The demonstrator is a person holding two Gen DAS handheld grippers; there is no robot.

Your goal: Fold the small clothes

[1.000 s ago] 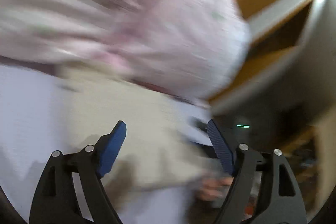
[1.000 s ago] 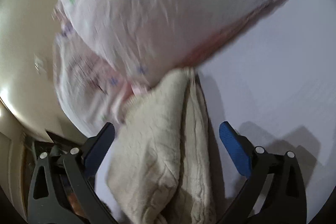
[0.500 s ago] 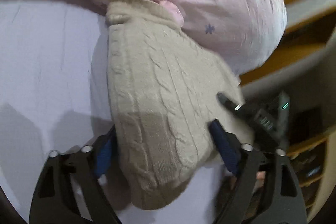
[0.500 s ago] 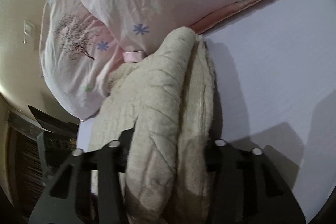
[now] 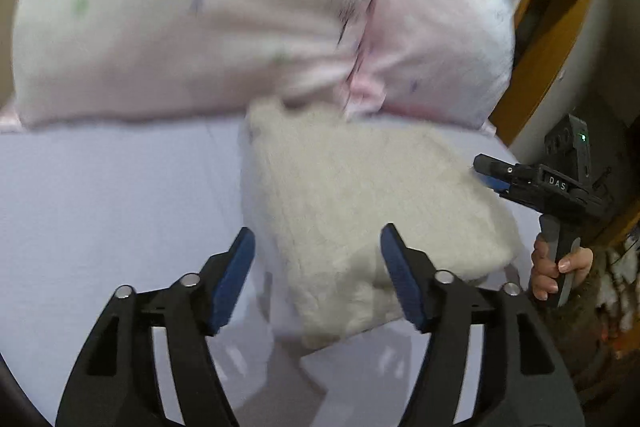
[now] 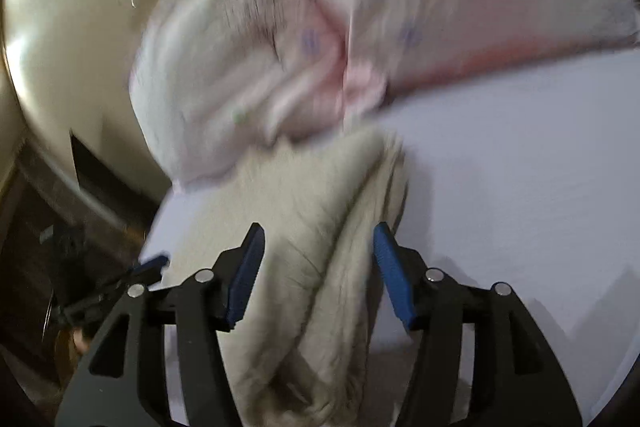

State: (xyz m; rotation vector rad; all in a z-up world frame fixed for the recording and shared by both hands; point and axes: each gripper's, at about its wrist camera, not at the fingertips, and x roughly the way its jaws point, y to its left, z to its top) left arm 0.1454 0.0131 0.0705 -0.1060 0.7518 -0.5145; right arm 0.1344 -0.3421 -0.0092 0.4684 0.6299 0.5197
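Note:
A folded cream knitted garment (image 5: 360, 211) lies on the pale lilac sheet (image 5: 100, 211), its far end against the pink pillows. It also shows in the right wrist view (image 6: 316, 267). My left gripper (image 5: 316, 279) is open, its blue pads on either side of the garment's near left corner, slightly above it. My right gripper (image 6: 318, 275) is open, its pads straddling the garment's folded edge. The right gripper also shows in the left wrist view (image 5: 492, 175) at the garment's right side, held by a hand (image 5: 556, 267).
Two pink patterned pillows (image 5: 240, 19) lie behind the garment; they also show in the right wrist view (image 6: 360, 27). The bed edge, wooden furniture (image 5: 560, 7) and a dark floor area (image 6: 48, 227) lie to one side. The sheet (image 6: 520, 187) spreads beyond.
Half a second ago both grippers were closed on the garment. Now both have opened and drawn back a little, and the garment rests on the sheet.

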